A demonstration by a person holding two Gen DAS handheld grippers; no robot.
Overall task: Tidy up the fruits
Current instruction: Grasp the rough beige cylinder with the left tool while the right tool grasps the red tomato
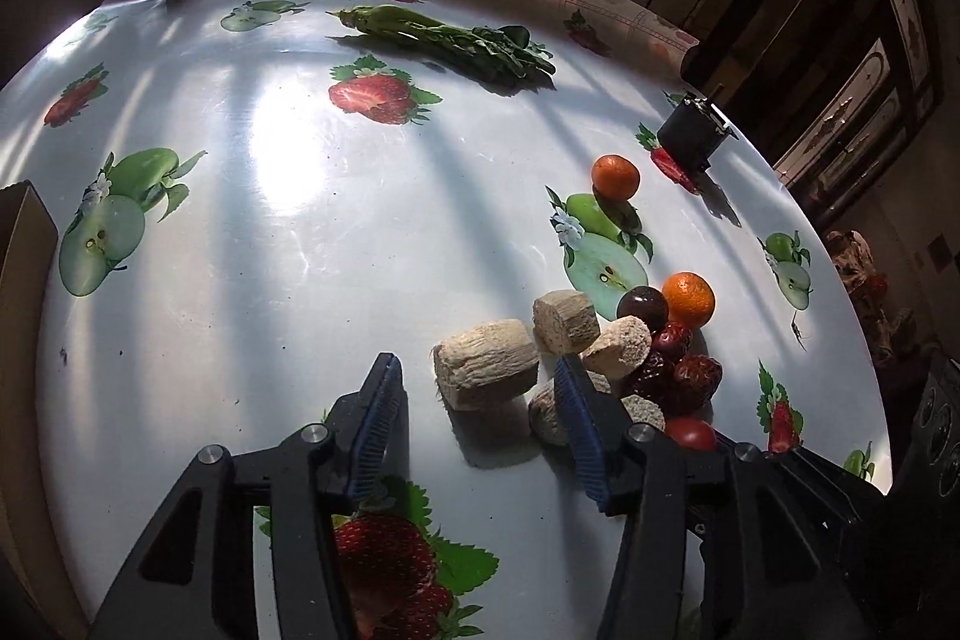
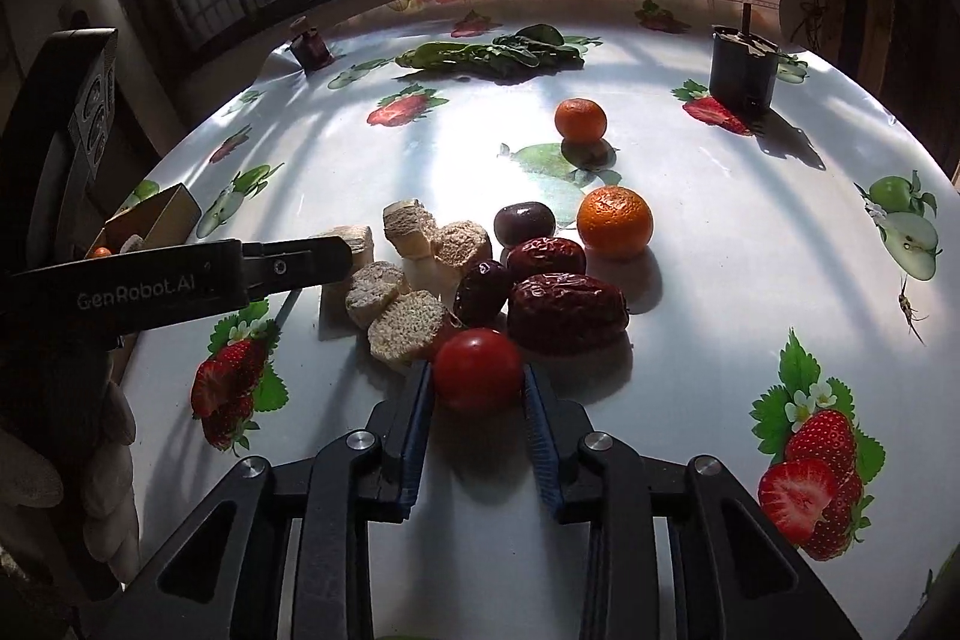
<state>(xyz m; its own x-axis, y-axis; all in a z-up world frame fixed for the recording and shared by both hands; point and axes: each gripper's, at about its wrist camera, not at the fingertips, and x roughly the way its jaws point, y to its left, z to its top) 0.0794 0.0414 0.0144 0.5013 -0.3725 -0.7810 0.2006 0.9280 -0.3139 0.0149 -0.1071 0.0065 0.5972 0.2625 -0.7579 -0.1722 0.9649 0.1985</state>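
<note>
Two tongs in play, both angled down at the fruit heap on the worktop (image 2: pixel 720 232).

Right tongs (image 2: pixel 478 388): jaws drawn in on the small red tomato (image 2: pixel 478 369), a blue pad against each flank. Reads as pinching it; the tomato sits on the worktop, not lifted.

Left tongs (image 1: pixel 477 388): jaws spread, nothing pressed. The largest beige cane piece (image 1: pixel 486 363) lies between the tips, just beyond them; the right finger crosses in front of a second, smaller piece. No contact visible on either pad.

Outward from the tomato: three wrinkled red dates (image 2: pixel 564 311) just beyond it, touching one another; a dark plum (image 2: pixel 524 222) behind them; the near tangerine (image 2: pixel 614 222) to the right of the plum; the far tangerine (image 2: pixel 580 120) well apart, farther back. Cane pieces cluster to the left of the dates. Leafy greens (image 2: pixel 498 53) lie at the far edge, with a black holder (image 2: pixel 741 67) far right and a small jar (image 2: pixel 310 43) far left. A cardboard box (image 2: pixel 157 215) at the left edge already shows something orange and something pale inside.

Step, by judgement: picking from the heap, tomato first. Next move likely calls for a straight lift clear of the dates, then a carry left to the box; the left tongs must advance over the cane piece before closing.
</note>
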